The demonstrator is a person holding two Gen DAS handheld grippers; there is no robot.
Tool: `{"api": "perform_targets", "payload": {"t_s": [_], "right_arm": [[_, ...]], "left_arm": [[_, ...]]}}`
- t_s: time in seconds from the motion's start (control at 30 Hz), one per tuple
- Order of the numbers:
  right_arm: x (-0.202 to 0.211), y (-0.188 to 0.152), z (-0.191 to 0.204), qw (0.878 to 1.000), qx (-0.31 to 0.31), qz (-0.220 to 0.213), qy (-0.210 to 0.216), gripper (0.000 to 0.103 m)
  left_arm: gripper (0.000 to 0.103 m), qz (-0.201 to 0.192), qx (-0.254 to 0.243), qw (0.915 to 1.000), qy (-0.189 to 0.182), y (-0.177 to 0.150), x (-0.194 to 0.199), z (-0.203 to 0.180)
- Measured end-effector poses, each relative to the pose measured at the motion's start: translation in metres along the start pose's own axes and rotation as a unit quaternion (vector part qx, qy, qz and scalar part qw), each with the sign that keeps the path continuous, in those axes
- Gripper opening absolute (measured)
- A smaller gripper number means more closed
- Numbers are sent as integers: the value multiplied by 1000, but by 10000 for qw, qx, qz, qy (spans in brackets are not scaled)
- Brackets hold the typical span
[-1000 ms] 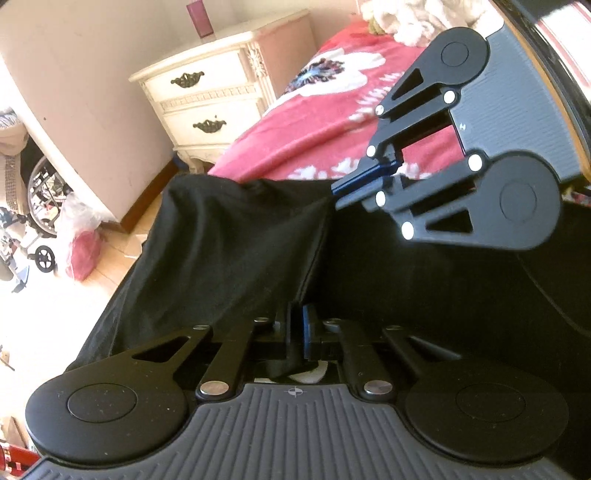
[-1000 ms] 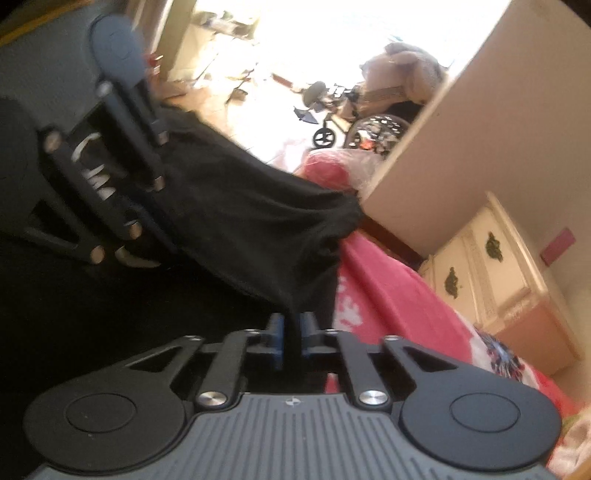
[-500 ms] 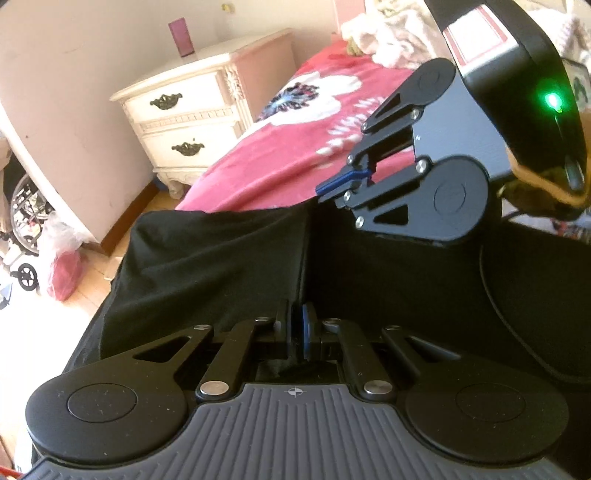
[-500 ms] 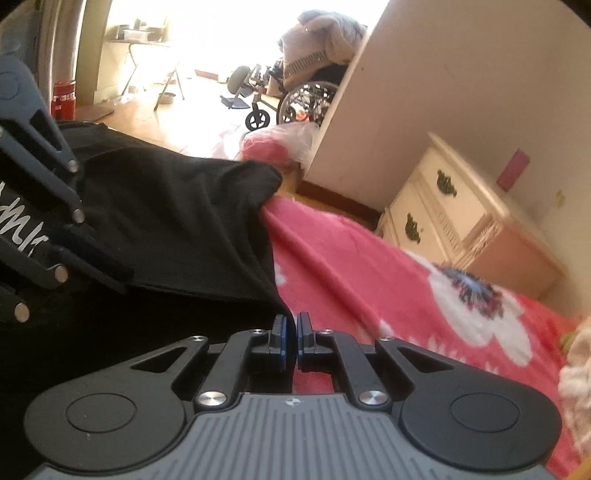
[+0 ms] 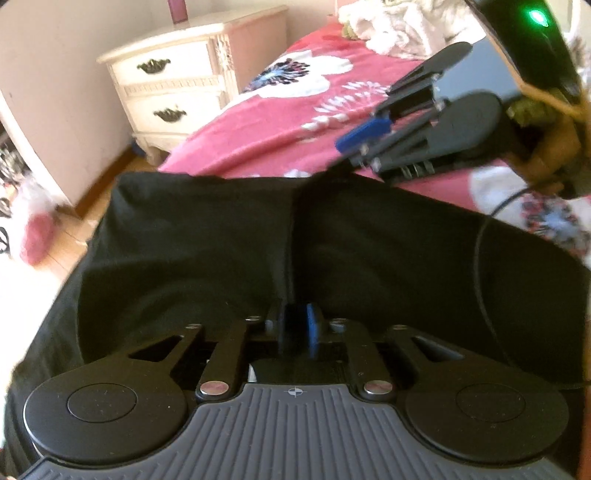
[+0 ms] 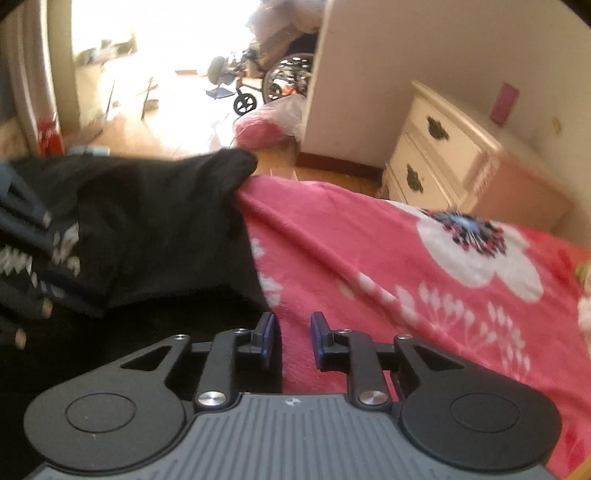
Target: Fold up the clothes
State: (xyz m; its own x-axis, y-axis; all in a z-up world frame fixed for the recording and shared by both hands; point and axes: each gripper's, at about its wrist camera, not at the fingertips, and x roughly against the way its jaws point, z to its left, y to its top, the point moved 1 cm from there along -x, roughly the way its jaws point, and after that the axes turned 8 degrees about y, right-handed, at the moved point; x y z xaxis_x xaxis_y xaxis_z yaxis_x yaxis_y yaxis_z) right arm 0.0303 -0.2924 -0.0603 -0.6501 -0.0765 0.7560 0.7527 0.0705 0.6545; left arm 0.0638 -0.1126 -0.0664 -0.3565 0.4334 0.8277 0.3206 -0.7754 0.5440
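Both tools sit low over the bed. Left gripper (image 5: pixel 295 328) is pinched tight on a fold of the black garment (image 5: pixel 207 236), the cloth caught between its blue-padded fingers (image 5: pixel 313 325). Right gripper (image 6: pixel 291 338) is released, a clear gap between its fingers, pink blanket (image 6: pixel 388 258) showing through that gap and the black cloth just beside its left finger.

And from the left wrist view, the right gripper (image 5: pixel 364 136) hangs above the garment's far edge, not touching it, with a green light (image 5: pixel 535 15) glowing on its body and a black cable (image 5: pixel 484 236) trailing across the cloth.

The garment lies spread on the near end of the bed, one corner (image 6: pixel 236 162) draped off the edge toward the floor. White marks on it show near the left gripper (image 6: pixel 26 254) in the right wrist view, too blurred to read.

Further out, the blanket carries big white flowers (image 6: pixel 476 254). Beyond the bed stands a cream nightstand (image 5: pixel 177 85) with two dark-handled drawers, a small magenta object (image 6: pixel 504 103) on top. At the head of the bed, a pile of pale laundry (image 5: pixel 399 26). Wooden floor, a pink bag (image 6: pixel 266 129) by the wall corner, and wheels of a wheelchair (image 6: pixel 288 77) in the bright doorway. No readable writing anywhere.
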Motion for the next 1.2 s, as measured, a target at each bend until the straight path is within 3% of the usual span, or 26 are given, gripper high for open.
{"api": "perform_targets", "payload": {"t_s": [0.13,0.27,0.43,0.57,0.9,1.07,1.2], "right_arm": [[-1,9,9,9992,-46,11,399,23],[-8,17,27,9961,83,82,878,23],[-17,27,50,9886,243,169,1474,23],[-24,32,35,9879,-102,145,1542,23],[-43,43,-7,9810,-1042,68,1634,24],[-57,43,-29,9721,-1568,67,1742,31],[-68,35,-37,9642,-1804,106,1941,33]], "left_arm": [[16,226,-14,9993,-305,-13,17,6],[17,232,104,9997,-28,-19,27,20],[17,169,974,9943,409,-11,20,51],[18,79,1629,9846,625,1,11,73],[21,-19,2111,9736,868,15,-10,99],[22,21,2594,9636,650,58,-30,127],[31,213,2881,9564,428,103,-58,143]]}}
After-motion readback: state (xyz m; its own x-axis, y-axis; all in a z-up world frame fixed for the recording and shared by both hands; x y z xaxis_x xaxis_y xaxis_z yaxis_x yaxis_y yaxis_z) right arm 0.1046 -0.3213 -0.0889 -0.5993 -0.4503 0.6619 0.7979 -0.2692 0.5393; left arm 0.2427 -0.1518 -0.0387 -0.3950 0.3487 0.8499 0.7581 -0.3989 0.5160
